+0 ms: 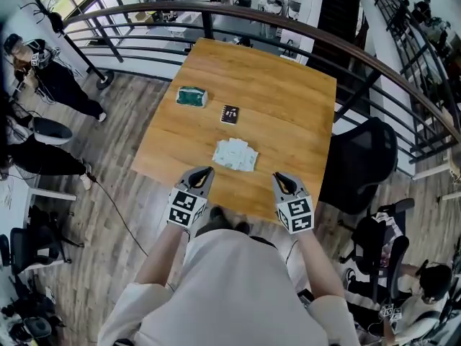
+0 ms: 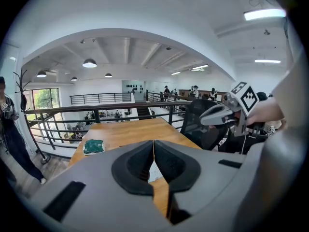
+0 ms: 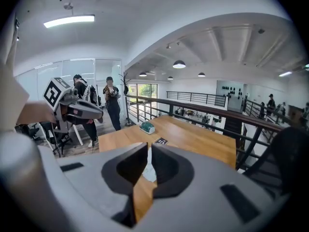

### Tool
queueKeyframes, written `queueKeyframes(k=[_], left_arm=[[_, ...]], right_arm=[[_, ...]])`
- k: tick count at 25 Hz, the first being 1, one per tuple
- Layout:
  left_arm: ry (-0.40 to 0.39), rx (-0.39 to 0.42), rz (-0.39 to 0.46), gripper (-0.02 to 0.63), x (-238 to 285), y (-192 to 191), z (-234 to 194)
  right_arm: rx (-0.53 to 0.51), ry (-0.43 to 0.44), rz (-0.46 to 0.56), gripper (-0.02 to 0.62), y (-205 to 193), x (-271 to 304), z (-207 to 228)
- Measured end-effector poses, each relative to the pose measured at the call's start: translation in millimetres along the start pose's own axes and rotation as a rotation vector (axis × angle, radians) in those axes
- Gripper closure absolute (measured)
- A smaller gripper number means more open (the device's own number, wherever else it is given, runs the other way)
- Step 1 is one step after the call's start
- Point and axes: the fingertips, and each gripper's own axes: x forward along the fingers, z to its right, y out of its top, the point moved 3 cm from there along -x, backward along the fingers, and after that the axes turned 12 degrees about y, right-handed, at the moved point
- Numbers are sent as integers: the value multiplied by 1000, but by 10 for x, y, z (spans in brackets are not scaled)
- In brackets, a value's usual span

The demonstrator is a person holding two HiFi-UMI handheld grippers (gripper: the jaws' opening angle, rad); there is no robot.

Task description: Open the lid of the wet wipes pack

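A pale, crinkled wipes pack (image 1: 235, 155) lies flat in the middle of the wooden table (image 1: 288, 107). Both grippers hover over the table's near edge, short of the pack and apart from it. My left gripper (image 1: 207, 170) points at the pack from the near left; its jaws meet at the tips with nothing in them (image 2: 154, 146). My right gripper (image 1: 277, 176) is at the near right, its jaws a narrow slit apart and empty (image 3: 148, 151). A sliver of the pack (image 3: 148, 171) shows through that slit.
A green packet (image 1: 191, 96) and a small black notebook (image 1: 230, 114) lie farther back on the table. A black office chair (image 1: 364, 161) stands at the right edge. A curved railing (image 1: 238, 13) runs behind. People stand at the left (image 1: 43, 71).
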Motion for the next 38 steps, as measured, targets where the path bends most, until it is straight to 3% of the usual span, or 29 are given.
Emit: queueKeyframes(k=[21, 38], left_arm=[[-64, -22, 110, 612, -448, 343, -711], [-75, -37, 117, 612, -509, 334, -760]], right_arm=[[-7, -172, 190, 594, 727, -241, -397], [-5, -169, 185, 594, 738, -211, -500]])
